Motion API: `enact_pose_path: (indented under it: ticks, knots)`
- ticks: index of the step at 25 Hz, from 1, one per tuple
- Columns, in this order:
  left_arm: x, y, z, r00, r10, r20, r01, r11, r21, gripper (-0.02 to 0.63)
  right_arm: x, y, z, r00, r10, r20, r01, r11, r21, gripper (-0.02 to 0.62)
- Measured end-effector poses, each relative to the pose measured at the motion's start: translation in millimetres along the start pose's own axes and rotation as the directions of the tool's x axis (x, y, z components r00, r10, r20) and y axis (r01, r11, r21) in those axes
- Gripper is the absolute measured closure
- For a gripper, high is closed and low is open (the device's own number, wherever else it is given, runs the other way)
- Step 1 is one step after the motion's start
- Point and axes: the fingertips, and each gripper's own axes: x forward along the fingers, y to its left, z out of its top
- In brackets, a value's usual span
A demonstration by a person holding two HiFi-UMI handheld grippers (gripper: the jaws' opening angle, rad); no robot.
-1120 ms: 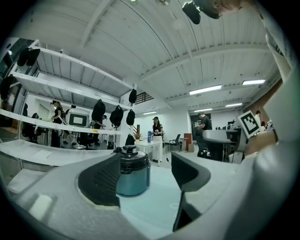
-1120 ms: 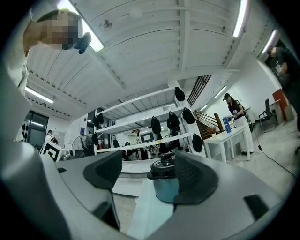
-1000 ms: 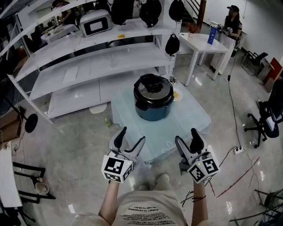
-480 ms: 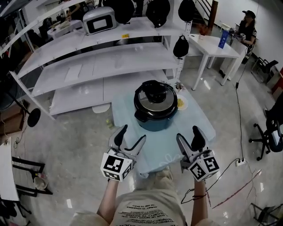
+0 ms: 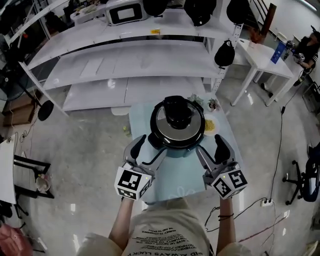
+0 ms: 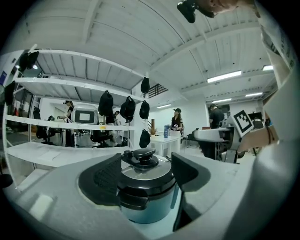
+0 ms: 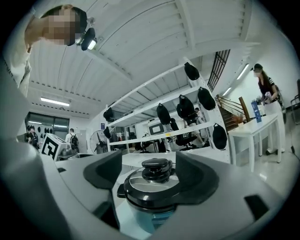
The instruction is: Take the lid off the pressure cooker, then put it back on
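A blue pressure cooker [image 5: 177, 127] stands on a low table with a pale blue cloth [image 5: 170, 182]. Its silver lid with a black rim [image 5: 162, 120] and black knob handle [image 5: 178, 112] sits closed on the pot. My left gripper [image 5: 148, 150] is open just in front of the cooker's near left side. My right gripper [image 5: 210, 147] is open at the near right side. Neither touches the cooker. In the left gripper view the cooker [image 6: 146, 191] and lid knob [image 6: 140, 158] show between the jaws; the right gripper view frames the cooker [image 7: 152, 199] the same way.
A small plate with yellow food [image 5: 210, 125] lies right of the cooker. White shelving [image 5: 125, 55] with a microwave [image 5: 124, 12] stands behind. A white desk [image 5: 262, 57] is at the right, with a seated person [image 5: 306, 47] beyond. Cables [image 5: 270, 200] run on the floor.
The person has stepped closer to the table. Both open grippers have advanced from short of the cloth's edge to flank the cooker's near sides.
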Motion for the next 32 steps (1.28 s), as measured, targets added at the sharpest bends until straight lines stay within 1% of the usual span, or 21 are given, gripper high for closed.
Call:
enact_pose_path:
  ticks: [4,8,13,17,21,25,28,32]
  knots:
    - [20.7,3.1,-0.2,0.999,0.046,-0.020,-0.046,0.999,-0.004,0.276,25.5,-15.8,1.0,0.995,0.090,-0.036,-0.091,0.996,-0.020,0.244]
    - [38.2,6.4,-2.3,0.995,0.092,-0.032,-0.092,0.996,-0.008,0.276,47.9,-25.2,0.1,0.979,0.193,-0.062,-0.196,0.979,-0.050,0.244]
    - [60.8,12.5,-3.4,0.991,0.125,-0.055,-0.125,0.992,0.007,0.276,76.8,-38.9,-2.9,0.951,0.288,-0.114,-0.298,0.951,-0.077,0.244]
    - [77.0,13.6,-8.2,0.989,0.123,-0.085,-0.122,0.992,0.016,0.276,95.2,-46.8,-9.8,0.925,0.346,-0.159,-0.361,0.929,-0.081,0.244]
    - [87.2,19.5,-14.0,0.984,0.127,-0.128,-0.123,0.992,0.040,0.276,111.7,-44.7,-19.5,0.881,0.423,-0.211,-0.449,0.889,-0.094,0.242]
    - [101.3,27.7,-11.7,0.986,0.103,-0.130,-0.096,0.993,0.062,0.276,129.8,-43.8,-25.4,0.837,0.479,-0.264,-0.520,0.847,-0.112,0.244]
    - [111.0,28.7,-9.7,0.988,0.059,-0.144,-0.047,0.996,0.082,0.276,139.6,-39.2,-29.3,0.785,0.542,-0.300,-0.593,0.798,-0.110,0.244]
    - [124.0,29.5,-9.3,0.984,-0.005,-0.179,0.027,0.992,0.120,0.276,149.5,-35.6,-34.5,0.706,0.607,-0.364,-0.681,0.723,-0.116,0.244]
